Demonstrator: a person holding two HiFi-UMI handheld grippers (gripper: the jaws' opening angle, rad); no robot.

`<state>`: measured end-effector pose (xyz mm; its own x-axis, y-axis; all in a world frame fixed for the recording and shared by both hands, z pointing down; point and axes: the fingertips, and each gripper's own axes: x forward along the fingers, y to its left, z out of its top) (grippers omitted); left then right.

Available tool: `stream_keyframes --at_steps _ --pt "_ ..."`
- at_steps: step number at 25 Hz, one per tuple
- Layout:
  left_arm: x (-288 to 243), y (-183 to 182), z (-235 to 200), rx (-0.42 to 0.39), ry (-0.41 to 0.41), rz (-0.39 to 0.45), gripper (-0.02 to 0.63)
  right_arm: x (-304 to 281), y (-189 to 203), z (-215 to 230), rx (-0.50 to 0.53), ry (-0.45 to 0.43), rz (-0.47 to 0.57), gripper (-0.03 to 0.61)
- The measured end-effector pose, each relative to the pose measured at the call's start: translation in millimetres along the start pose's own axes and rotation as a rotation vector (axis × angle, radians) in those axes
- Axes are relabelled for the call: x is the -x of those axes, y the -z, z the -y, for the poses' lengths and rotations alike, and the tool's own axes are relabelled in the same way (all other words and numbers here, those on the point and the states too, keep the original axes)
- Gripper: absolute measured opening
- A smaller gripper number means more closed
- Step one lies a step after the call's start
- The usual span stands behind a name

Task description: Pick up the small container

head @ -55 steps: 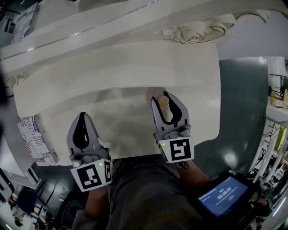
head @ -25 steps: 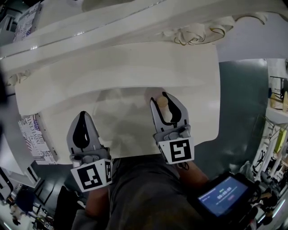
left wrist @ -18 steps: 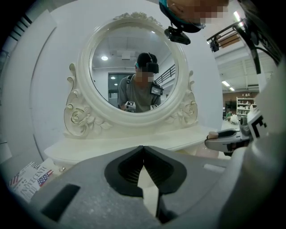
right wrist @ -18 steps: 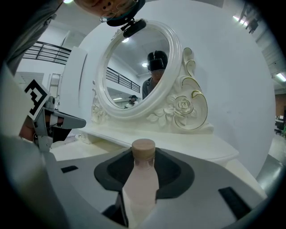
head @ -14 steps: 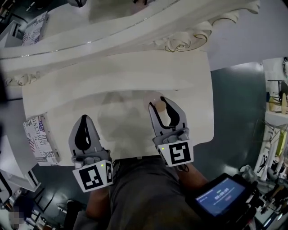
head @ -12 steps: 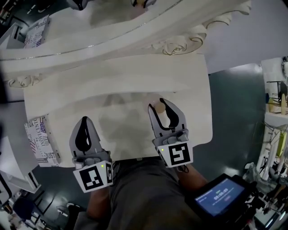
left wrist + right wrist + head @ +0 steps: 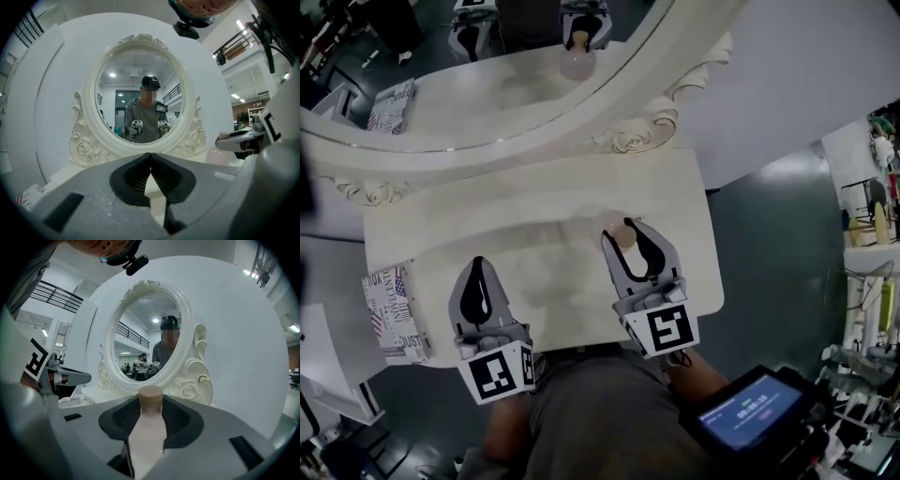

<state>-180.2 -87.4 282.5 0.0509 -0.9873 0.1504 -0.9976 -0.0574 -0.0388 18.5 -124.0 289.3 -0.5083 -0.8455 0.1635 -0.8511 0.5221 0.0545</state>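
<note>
I see the right gripper (image 7: 626, 230) pinching the small container (image 7: 150, 427), cap up, over the dressing table (image 7: 534, 202) toward its back right. Left gripper (image 7: 478, 265) is pressed together, empty, near the front left. The oval mirror (image 7: 143, 93) stands directly ahead, with a printed booklet (image 7: 392, 305) off the left edge.

White dressing table (image 7: 534, 202); an oval mirror in a carved white frame (image 7: 623, 141) stands along its 12 o'clock side, and a flag-printed item (image 7: 392, 309) sits at its 8 o'clock edge

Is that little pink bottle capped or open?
Capped: a tan cap sits on the bottle neck.
</note>
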Motion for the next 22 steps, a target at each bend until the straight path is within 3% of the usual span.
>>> stream_keyframes --at_steps 12,22 --pt "17.3 -43.1 20.4 -0.004 0.029 0.102 0.014 22.7 -45.4 -5.7 0.049 -0.014 0.076 0.143" --pt "29.8 -54.0 37.8 -0.016 0.050 0.132 0.014 35.7 -49.4 -11.5 0.053 -0.030 0.097 0.143"
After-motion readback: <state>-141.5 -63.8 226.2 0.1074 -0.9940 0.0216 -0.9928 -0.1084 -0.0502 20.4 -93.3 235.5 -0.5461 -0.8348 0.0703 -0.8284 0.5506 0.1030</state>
